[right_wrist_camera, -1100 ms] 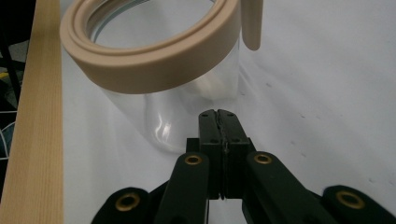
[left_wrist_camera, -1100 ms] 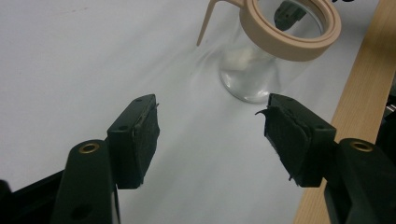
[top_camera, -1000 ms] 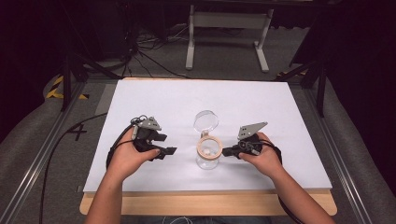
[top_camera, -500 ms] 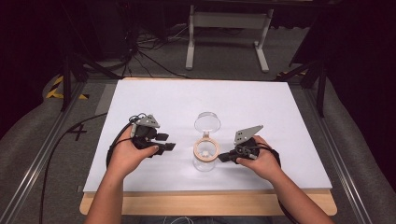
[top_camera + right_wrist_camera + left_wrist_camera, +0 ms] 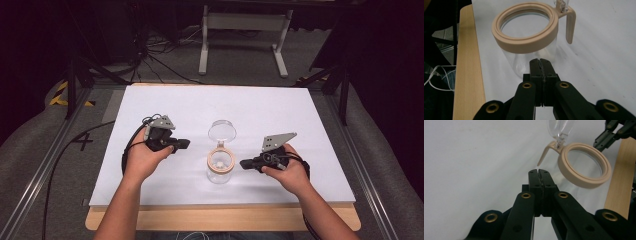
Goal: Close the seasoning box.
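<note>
Both pairs of jaws are pressed together and pinch nothing; the left gripper (image 5: 175, 145) sits left of centre, the right gripper (image 5: 248, 164) right of centre, and each points inward at the same thing between them.

The white table top (image 5: 300, 120) carries everything, laid on a wooden board (image 5: 225, 220) whose edge runs along the person's side; on it, near the front and midway between the grippers, stands a clear jar (image 5: 220, 165), upright, with a tan ring (image 5: 524, 30) round its mouth; its clear lid (image 5: 222, 131) is swung open and stands behind the ring on a small hinge; a tan latch tab (image 5: 570, 25) hangs down from the ring beside that hinge.

The right gripper's tips are just beside the jar's wall, low down, though contact cannot be made out; the left gripper is a little apart from it.

The risk, as I judge it: the jar looks light and empty, so a shove from closed jaws on one side alone could slide or tip it; the raised lid sits high, so a knock there could topple the jar backward; clear plastic gives little grip, and a pinch on the rim could slip.
</note>
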Available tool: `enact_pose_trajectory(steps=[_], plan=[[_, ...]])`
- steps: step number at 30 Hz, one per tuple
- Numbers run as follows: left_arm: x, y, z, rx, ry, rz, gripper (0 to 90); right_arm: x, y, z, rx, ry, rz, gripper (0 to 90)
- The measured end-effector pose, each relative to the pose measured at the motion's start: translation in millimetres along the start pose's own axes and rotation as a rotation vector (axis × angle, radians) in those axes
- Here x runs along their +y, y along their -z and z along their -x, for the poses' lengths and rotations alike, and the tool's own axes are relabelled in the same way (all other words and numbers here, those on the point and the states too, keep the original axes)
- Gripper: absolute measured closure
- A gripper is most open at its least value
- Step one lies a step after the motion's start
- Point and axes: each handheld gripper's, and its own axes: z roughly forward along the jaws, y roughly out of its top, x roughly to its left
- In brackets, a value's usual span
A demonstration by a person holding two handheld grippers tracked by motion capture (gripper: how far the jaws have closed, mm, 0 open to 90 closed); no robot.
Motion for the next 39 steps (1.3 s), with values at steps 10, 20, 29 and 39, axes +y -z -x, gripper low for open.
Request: enact_pose_trajectory(steps=[10,20,29,39], plan=[[21.6,-16.9,-10.8,-0.018,0.003,0.024,89.7,12.2,7.2,-7.5,-0.012,-0.036,0.055,90.0],[38.4,-35.9,-15.6,-0.071,0.000,0.056,89.4,19.2,2.4,-4.9,-0.019,-0.077,0.126,90.0],[48.7,-42.2,-6.0,-0.076,-0.020,0.089,87.7,30.2,-4.7,-9.9,-0.002,-0.057,0.161,90.0],[51.0,-40.4,-0.9,-0.078,-0.027,0.106,89.4,34.7,-7.1,-9.3,0.009,-0.049,0.170,90.0]])
